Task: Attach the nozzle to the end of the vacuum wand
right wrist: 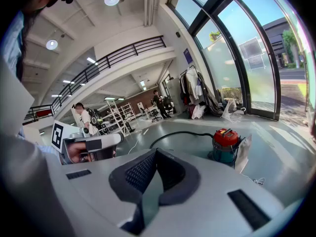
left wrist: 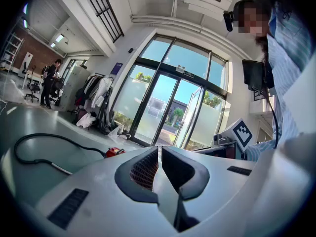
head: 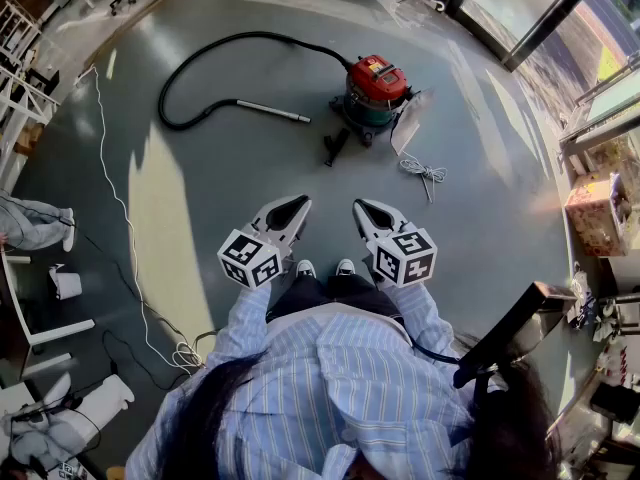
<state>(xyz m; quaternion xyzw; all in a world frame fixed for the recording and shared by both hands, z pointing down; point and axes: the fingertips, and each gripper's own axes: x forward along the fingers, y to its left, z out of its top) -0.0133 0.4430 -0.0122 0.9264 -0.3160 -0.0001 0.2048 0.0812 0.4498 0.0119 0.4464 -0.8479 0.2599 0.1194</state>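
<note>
left gripper (head: 298, 205) and right gripper (head: 362, 207) are closed, empty, well apart from the vacuum (head: 376, 88): i think nothing is started yet. nozzle (head: 335, 146) lies just beside the vacuum, wand (head: 272, 111) near it.

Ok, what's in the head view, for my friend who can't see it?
A person holds the left tool and right tool, both shut and empty, above a grey floor. Ahead stands a red-topped vacuum cleaner; its black hose curls to a metal wand, and the black nozzle lies apart nearby.
</note>
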